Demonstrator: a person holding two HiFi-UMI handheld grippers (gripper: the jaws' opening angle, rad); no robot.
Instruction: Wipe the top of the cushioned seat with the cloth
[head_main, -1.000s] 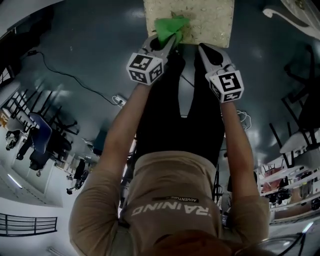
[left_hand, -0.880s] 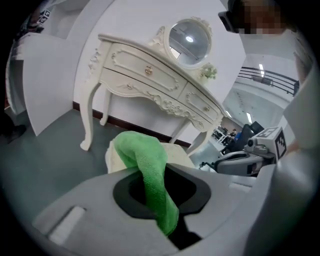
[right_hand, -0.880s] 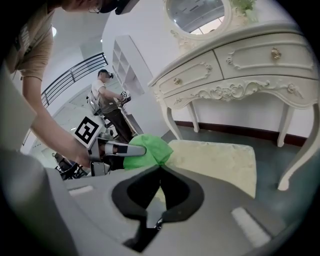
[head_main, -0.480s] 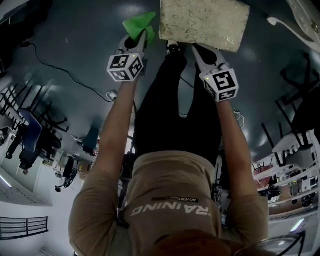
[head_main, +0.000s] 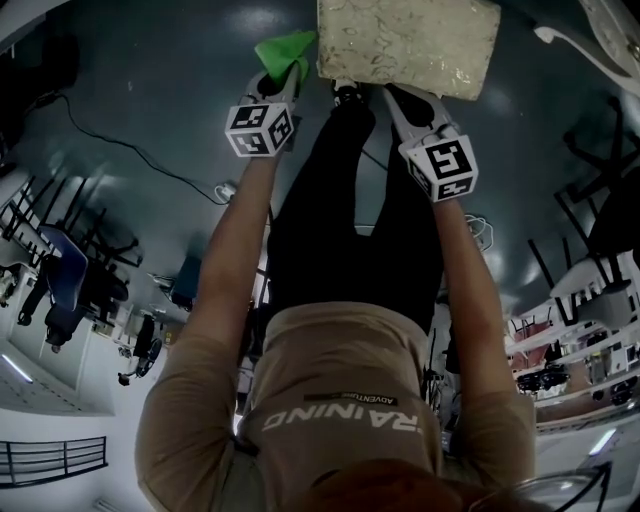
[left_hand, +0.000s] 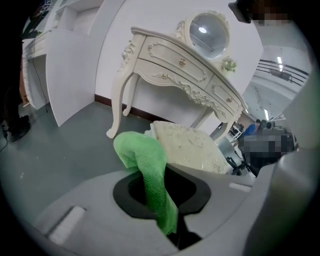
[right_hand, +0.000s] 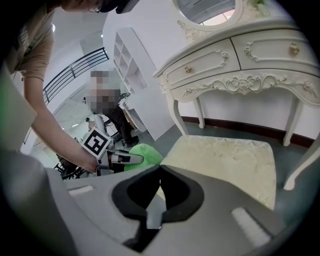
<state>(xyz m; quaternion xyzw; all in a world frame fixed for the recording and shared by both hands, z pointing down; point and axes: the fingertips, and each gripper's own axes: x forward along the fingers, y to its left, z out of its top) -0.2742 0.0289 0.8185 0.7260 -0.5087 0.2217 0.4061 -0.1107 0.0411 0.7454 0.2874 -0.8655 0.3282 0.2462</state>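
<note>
Now: left hand-held gripper (head_main: 283, 78) clamped on cloth (left_hand: 150, 170), just beside seat (head_main: 410, 40), off its left edge. Right hand-held gripper (right_hand: 159, 172) jaws together, empty, at seat's near edge.

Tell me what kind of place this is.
Probably a workshop or test hall staged as a bedroom corner: an ornate white dressing table and cushioned seat stand on bare grey floor, with office chairs nearby.

Ornate dressing table (left_hand: 180, 65), round mirror (left_hand: 207, 31)

The 2 arms (head_main: 236, 250) stretch forward, side by side. The left gripper (head_main: 286, 76) clamps the cloth (head_main: 284, 47); the right gripper (head_main: 396, 98) has its jaws together, empty.
</note>
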